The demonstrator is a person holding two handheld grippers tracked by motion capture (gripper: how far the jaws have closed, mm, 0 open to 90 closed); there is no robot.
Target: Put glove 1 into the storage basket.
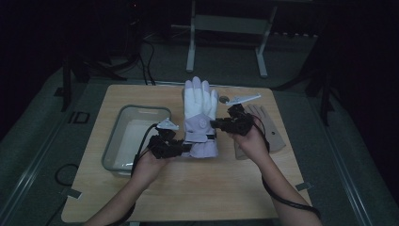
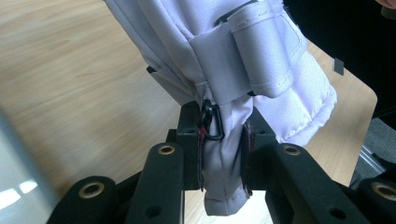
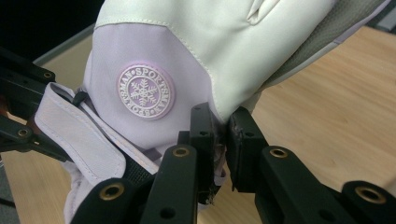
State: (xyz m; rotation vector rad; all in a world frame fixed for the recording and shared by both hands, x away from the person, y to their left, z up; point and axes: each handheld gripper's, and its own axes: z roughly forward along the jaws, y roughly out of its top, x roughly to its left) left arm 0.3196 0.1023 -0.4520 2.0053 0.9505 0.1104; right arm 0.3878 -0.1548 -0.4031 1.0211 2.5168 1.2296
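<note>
A white and lilac ski glove hangs above the wooden table, fingers pointing away from me. My left gripper is shut on the lilac cuff at the glove's lower left, beside a small black hook. At the glove's right edge, near the wrist, my right gripper is shut on the fabric. A round snowflake badge shows beside that gripper's jaws, and the wrist strap lies below it.
A clear rectangular plastic bin stands on the left part of the table. A flat tan hand-shaped form lies on the right, behind my right hand. Metal frame legs stand on the floor beyond the table.
</note>
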